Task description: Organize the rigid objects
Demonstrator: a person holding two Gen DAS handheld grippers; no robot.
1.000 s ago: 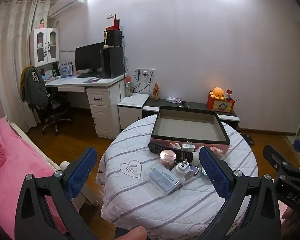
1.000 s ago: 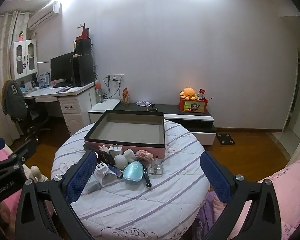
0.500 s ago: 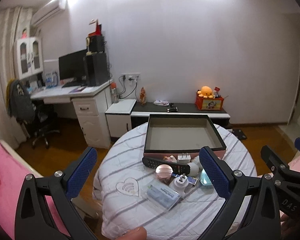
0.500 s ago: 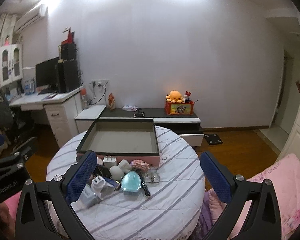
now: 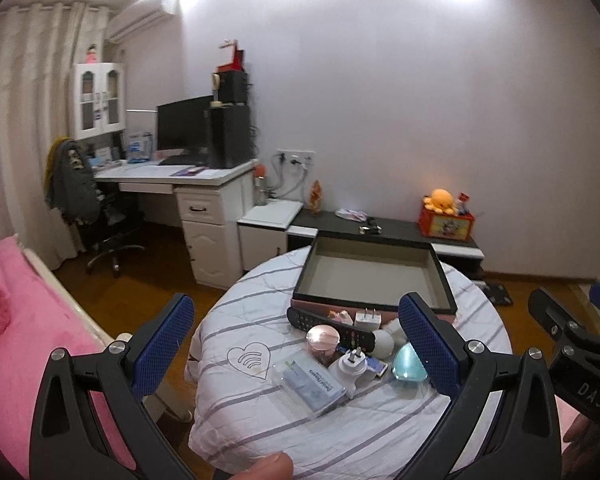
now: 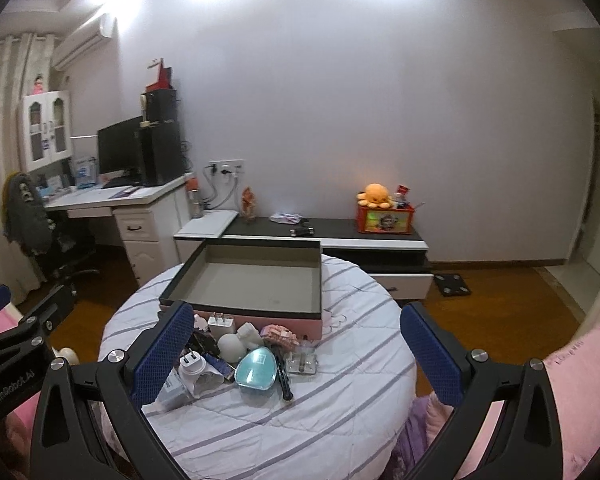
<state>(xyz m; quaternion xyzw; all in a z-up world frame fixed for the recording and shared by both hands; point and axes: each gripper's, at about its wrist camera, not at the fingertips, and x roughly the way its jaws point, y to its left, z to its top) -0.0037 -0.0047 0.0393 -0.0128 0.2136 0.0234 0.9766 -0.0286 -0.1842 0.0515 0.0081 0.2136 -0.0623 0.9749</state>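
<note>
Both grippers hang above the near edge of the round counter [image 5: 260,432], holding nothing. The left gripper [image 5: 296,344] has its fingers spread wide apart, and so does the right gripper [image 6: 296,348]. A shallow box [image 6: 256,276] sits open toward the far side of the counter. Just in front of its pink wall lies a cluster of small items: a black remote [image 5: 328,325], a white charger [image 5: 367,319], a round pink jar [image 5: 322,340], a white plug [image 6: 194,366], a teal case [image 6: 257,368] and a clear packet [image 5: 312,384].

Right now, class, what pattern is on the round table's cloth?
White tablecloth with grey stripes; clearest in the right wrist view.
</note>
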